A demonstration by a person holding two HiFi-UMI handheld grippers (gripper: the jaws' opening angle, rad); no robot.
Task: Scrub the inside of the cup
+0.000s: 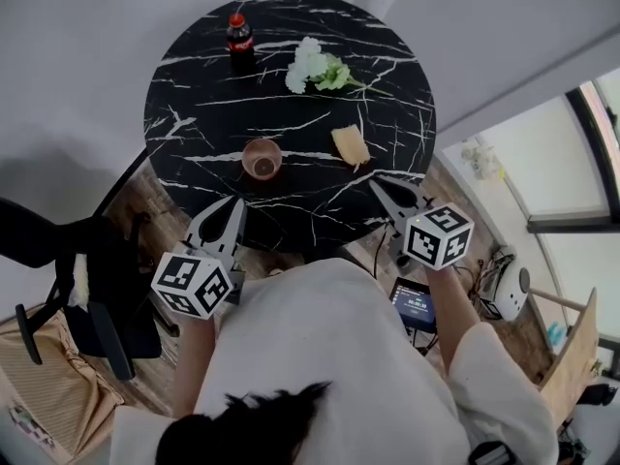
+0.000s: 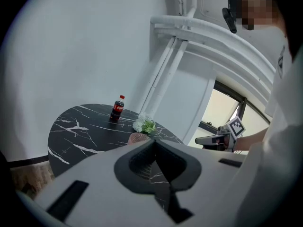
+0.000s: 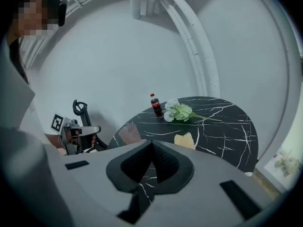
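Observation:
A small brown cup stands upright on the round black marble table, near its front edge. A yellow sponge lies to the cup's right. My left gripper is shut and empty, at the table's near edge just short of the cup. Equally shut and empty, my right gripper hovers at the near right edge, close to the sponge. In the left gripper view the cup peeks over the closed jaws. The right gripper view shows the cup at left and the sponge ahead.
A cola bottle and a bunch of white flowers sit at the table's far side. A black office chair stands on the left of the person, a cardboard box beside it.

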